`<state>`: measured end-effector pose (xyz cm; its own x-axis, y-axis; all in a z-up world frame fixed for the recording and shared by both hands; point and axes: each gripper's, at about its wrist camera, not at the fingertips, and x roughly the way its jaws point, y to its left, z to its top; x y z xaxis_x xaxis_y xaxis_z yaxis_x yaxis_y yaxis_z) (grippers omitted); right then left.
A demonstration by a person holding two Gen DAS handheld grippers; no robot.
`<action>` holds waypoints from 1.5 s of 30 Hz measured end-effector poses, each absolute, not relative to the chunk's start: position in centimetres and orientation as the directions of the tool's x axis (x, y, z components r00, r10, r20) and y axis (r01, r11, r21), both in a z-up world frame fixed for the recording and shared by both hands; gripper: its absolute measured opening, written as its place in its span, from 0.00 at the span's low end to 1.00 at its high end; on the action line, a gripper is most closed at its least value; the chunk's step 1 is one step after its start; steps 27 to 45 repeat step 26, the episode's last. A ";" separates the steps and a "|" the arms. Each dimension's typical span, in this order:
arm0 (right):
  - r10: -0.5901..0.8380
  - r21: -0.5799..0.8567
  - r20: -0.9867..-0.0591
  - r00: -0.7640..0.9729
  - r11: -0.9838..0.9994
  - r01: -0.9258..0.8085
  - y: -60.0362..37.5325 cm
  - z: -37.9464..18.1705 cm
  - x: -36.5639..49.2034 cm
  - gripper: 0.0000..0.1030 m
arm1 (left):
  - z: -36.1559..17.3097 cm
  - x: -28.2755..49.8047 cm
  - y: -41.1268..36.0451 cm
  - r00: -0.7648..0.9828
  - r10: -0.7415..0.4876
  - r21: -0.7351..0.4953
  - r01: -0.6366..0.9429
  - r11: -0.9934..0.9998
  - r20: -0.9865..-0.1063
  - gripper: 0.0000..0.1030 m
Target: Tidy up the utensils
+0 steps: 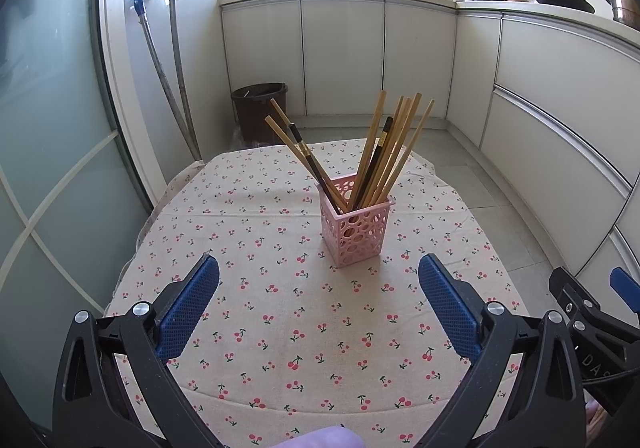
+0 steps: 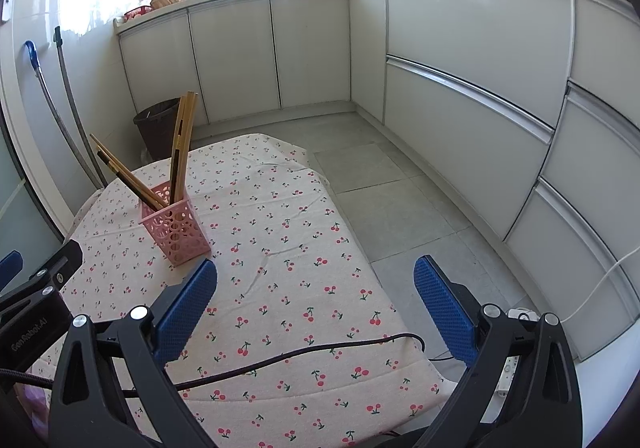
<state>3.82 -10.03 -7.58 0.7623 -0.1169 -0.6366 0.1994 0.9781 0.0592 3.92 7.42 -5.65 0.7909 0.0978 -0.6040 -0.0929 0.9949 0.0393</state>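
A pink perforated holder (image 1: 355,228) stands upright on the cherry-print tablecloth (image 1: 280,308). Several wooden chopsticks (image 1: 394,151) and two dark ones lean in it, some to the left, most to the right. My left gripper (image 1: 319,276) is open and empty, a short way in front of the holder. My right gripper (image 2: 316,280) is open and empty, to the right of the holder (image 2: 176,224) and above the cloth (image 2: 296,288). The chopsticks (image 2: 182,143) show there too. Each gripper's black body shows at the edge of the other's view.
A black cable (image 2: 304,354) crosses the cloth near the right gripper. The table's right edge drops to grey floor tiles (image 2: 400,207). White cabinets (image 1: 344,55) line the back and right. A dark bin (image 1: 260,107) and two poles (image 1: 176,79) stand behind the table.
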 end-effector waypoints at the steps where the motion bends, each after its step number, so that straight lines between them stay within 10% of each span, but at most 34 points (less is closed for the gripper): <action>1: -0.117 0.059 -0.637 0.762 0.978 0.199 -10.0 -7.6 3.8 0.93 | -5.7 4.0 7.5 0.790 0.097 0.038 -0.093 0.995 -0.605 0.93; 16: -0.108 0.055 -0.653 0.750 0.981 0.188 -9.9 -7.9 4.4 0.93 | -6.0 4.0 7.2 0.792 0.013 -0.005 -0.021 1.000 -0.610 0.70; 21: -0.111 0.052 -0.647 0.754 0.981 0.189 -10.0 -7.7 4.5 0.93 | -5.9 4.2 7.4 0.790 0.033 -0.012 -0.052 0.999 -0.612 0.93; 45: -0.114 0.053 -0.646 0.754 0.980 0.193 -10.2 -7.7 4.5 0.93 | -5.6 4.1 7.4 0.799 0.076 0.021 -0.080 0.997 -0.596 0.93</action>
